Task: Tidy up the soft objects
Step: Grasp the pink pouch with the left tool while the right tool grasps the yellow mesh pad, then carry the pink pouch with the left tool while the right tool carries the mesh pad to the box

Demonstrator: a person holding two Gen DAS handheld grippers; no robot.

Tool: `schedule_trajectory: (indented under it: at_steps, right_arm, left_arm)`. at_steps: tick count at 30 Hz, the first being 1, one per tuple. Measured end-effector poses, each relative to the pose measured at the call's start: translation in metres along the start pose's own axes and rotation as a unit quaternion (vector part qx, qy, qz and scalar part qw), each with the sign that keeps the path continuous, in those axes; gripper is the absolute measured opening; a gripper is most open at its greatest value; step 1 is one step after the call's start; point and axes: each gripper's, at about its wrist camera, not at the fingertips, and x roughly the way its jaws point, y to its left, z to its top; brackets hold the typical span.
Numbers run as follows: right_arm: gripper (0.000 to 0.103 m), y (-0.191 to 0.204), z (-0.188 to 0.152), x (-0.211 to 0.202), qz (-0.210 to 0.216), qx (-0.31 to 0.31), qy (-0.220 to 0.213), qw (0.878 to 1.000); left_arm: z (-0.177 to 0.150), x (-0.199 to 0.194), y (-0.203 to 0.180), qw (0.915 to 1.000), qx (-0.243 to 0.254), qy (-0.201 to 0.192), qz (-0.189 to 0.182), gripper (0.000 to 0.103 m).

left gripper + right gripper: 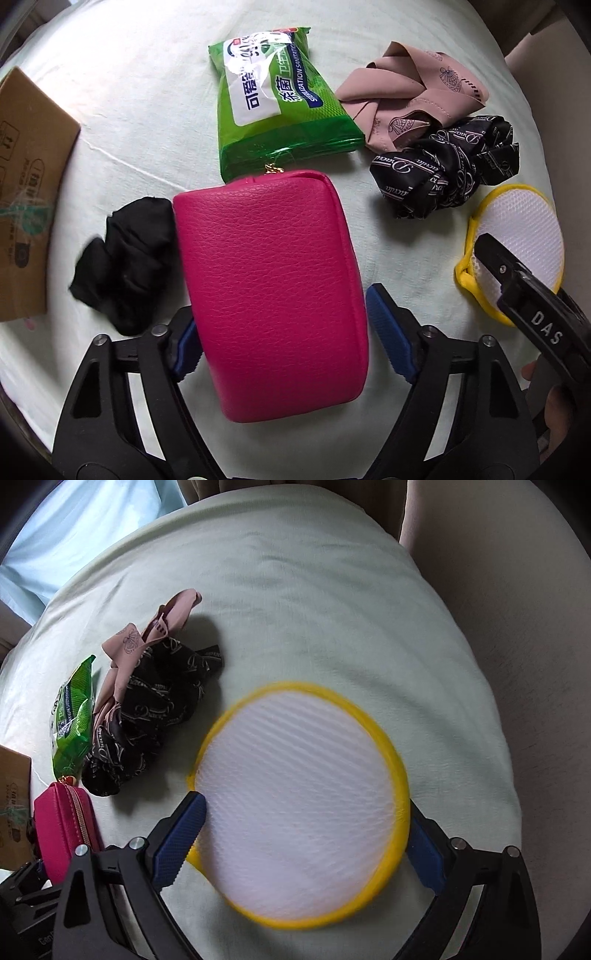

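Observation:
A pink leather pouch (273,288) lies on the pale sheet between the blue pads of my left gripper (284,332); the left pad touches it, the right pad stands slightly off. A black cloth (125,262) lies just left of the pouch. My right gripper (306,834) straddles a round white mesh bag with a yellow rim (299,805); both pads are at its edges. That mesh bag (521,240) also shows in the left wrist view, under the right gripper's finger (517,280). The pouch (66,823) also shows in the right wrist view.
A green wet-wipe pack (280,99), a pink cloth (410,99) and a black printed scarf (450,162) lie beyond the pouch. A cardboard box (26,192) stands at the left. The bed's edge (491,686) curves down at the right.

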Motion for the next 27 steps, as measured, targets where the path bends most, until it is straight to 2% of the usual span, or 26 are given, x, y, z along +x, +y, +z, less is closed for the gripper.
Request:
schedule_trajectory:
  at_steps: [3, 5, 6, 8, 9, 10, 13, 19, 21, 27]
  right_arm:
    - [0.092, 0.008, -0.001, 0.001, -0.010, -0.017, -0.004, 1.000]
    - [0.071, 0.015, -0.003, -0.003, -0.007, -0.030, -0.011, 0.999]
    - [0.065, 0.019, -0.004, -0.006, -0.003, -0.039, -0.014, 0.999]
    - [0.047, 0.027, -0.006, -0.011, 0.001, -0.054, -0.020, 0.998]
    - [0.042, 0.031, -0.007, -0.014, 0.005, -0.059, -0.021, 0.998]
    - [0.032, 0.034, -0.008, -0.015, 0.008, -0.062, -0.021, 0.998]
    - [0.018, 0.040, -0.013, -0.021, 0.027, -0.054, -0.017, 0.998]
    - [0.015, 0.047, -0.025, -0.039, 0.040, -0.048, -0.027, 0.998]
    - [0.015, 0.044, -0.023, -0.057, 0.041, -0.044, -0.035, 0.998]
    - [0.015, 0.035, -0.027, -0.101, 0.045, -0.027, -0.062, 0.997]
  left_arm:
    - [0.004, -0.005, 0.006, 1.0000, 0.007, -0.006, -0.001, 0.065]
    - [0.006, -0.008, 0.005, 0.9998, 0.016, -0.010, -0.002, 0.061]
    - [0.007, -0.009, 0.004, 0.9997, 0.020, -0.012, -0.003, 0.058]
    - [0.007, -0.012, 0.002, 0.9995, 0.027, -0.015, -0.005, 0.054]
    - [0.008, -0.014, 0.002, 0.9994, 0.029, -0.016, -0.007, 0.051]
    - [0.008, -0.016, 0.002, 0.9993, 0.031, -0.017, -0.009, 0.049]
    - [0.010, -0.025, 0.004, 0.9990, 0.036, -0.021, -0.014, 0.045]
    - [0.018, -0.049, 0.003, 0.9983, 0.040, -0.035, -0.020, 0.043]
    - [0.019, -0.060, 0.003, 0.9979, 0.042, -0.044, -0.022, 0.042]
    - [0.019, -0.116, 0.005, 0.9952, 0.048, -0.078, -0.035, 0.042]
